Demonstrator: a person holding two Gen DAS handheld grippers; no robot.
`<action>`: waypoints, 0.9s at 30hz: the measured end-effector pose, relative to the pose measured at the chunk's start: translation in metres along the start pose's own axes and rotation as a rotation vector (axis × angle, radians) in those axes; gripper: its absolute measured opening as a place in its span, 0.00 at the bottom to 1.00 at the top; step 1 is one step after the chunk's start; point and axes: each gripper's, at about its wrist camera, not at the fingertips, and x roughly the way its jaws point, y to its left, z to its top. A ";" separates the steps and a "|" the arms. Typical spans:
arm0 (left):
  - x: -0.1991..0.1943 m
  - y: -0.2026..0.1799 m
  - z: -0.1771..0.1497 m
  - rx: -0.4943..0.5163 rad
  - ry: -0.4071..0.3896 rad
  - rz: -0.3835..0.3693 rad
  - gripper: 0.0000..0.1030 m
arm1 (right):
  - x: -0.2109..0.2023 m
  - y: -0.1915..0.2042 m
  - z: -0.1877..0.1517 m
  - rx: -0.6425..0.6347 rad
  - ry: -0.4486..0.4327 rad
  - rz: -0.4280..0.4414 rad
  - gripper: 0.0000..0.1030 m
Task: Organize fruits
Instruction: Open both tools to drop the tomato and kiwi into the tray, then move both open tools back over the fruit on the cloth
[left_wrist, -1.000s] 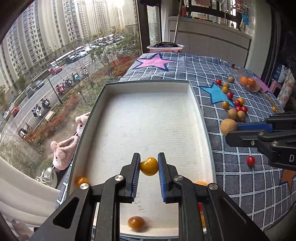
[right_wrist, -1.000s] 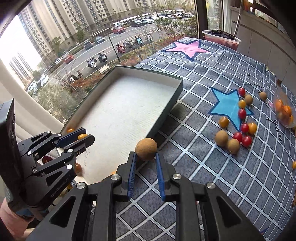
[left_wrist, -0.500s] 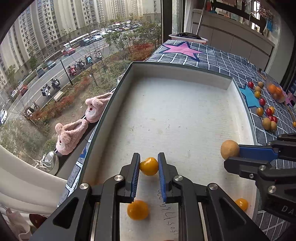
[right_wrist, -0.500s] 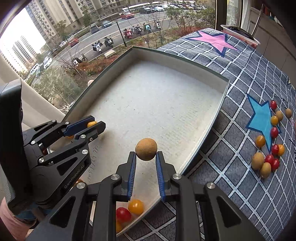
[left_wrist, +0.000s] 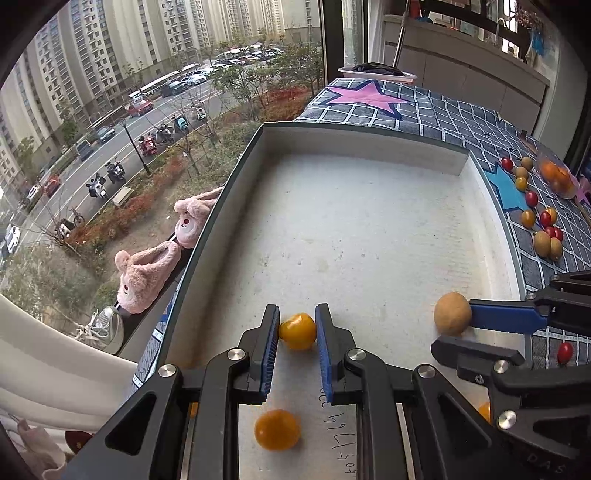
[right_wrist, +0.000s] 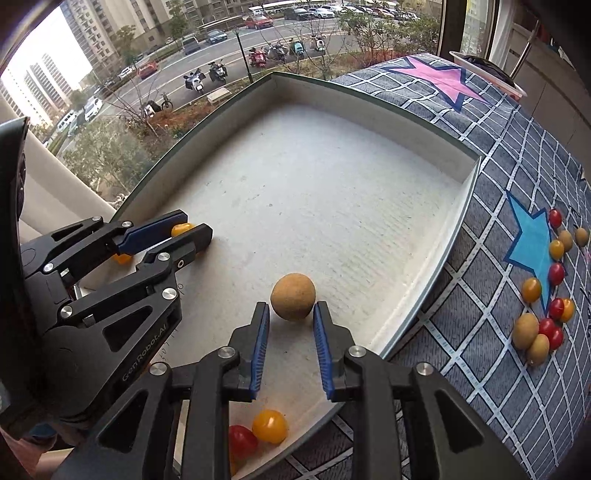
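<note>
A shallow white tray (left_wrist: 369, 147) (right_wrist: 461, 192) lies on the checked cloth. My left gripper (left_wrist: 297, 321) is low over the tray's near left part with a yellow cherry tomato (left_wrist: 297, 331) (right_wrist: 181, 229) between its fingers, jaws slightly parted around it. My right gripper (right_wrist: 291, 314) is over the tray's near right part; its jaws stand apart with a brown round fruit (right_wrist: 293, 301) (left_wrist: 452, 313) at the tips, resting on the tray floor. Another yellow tomato (left_wrist: 277, 429) lies under the left gripper. A yellow tomato (right_wrist: 269, 426) and a red tomato (right_wrist: 242, 441) lie by the near edge.
Several red, yellow and brown fruits (left_wrist: 543, 225) (right_wrist: 543, 295) lie on the cloth right of the tray, by a blue star. A bag of oranges (left_wrist: 556, 177) sits further right. A lone red tomato (left_wrist: 564, 352) lies near the right gripper. A window borders the tray's left.
Both grippers have moved down and in over the tray. The right jaws have opened, and the brown fruit now rests on the tray floor. The left jaws have eased around the yellow tomato.
</note>
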 end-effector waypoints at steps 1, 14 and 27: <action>0.000 0.001 0.000 -0.007 0.005 0.004 0.21 | -0.004 0.000 -0.001 0.002 -0.004 -0.004 0.47; -0.026 0.000 -0.001 -0.016 -0.051 -0.008 0.75 | -0.053 -0.016 -0.022 0.058 -0.094 -0.019 0.79; -0.056 -0.069 -0.007 0.146 -0.049 -0.066 0.75 | -0.080 -0.108 -0.089 0.318 -0.132 -0.033 0.79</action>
